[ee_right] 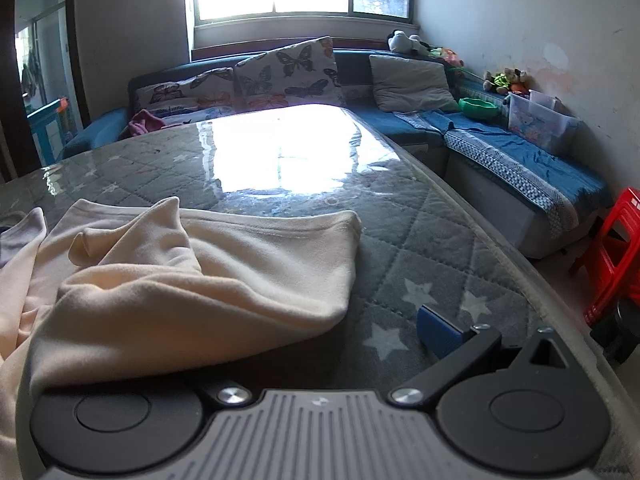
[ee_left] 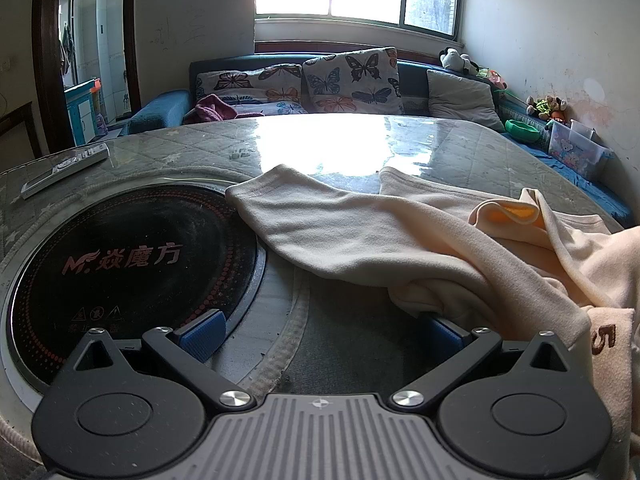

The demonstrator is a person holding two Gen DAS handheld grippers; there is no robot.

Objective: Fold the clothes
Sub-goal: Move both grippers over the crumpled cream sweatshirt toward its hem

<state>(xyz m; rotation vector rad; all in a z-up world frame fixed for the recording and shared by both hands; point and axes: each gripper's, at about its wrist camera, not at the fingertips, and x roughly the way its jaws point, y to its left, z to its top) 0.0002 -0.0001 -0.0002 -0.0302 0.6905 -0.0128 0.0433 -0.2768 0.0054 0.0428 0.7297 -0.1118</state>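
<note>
From the left wrist, the left tongs (ee_left: 320, 330) are standing wide with nothing between them. The cream top (ee_left: 400, 236) is lying crumpled on the table (ee_left: 460, 148), draping over their right-hand finger, one sleeve stretching ahead and left onto the cooktop (ee_left: 120, 256). To do this well, they should be pinching a single hem edge, not a bunch.

From the right wrist, the right tongs (ee_right: 312, 340) are also gaping wide, empty; the top (ee_right: 180, 280) is covering their left finger and heaping ahead-left. I would be taking the near corner and pulling outward, flattening before folding.
</note>
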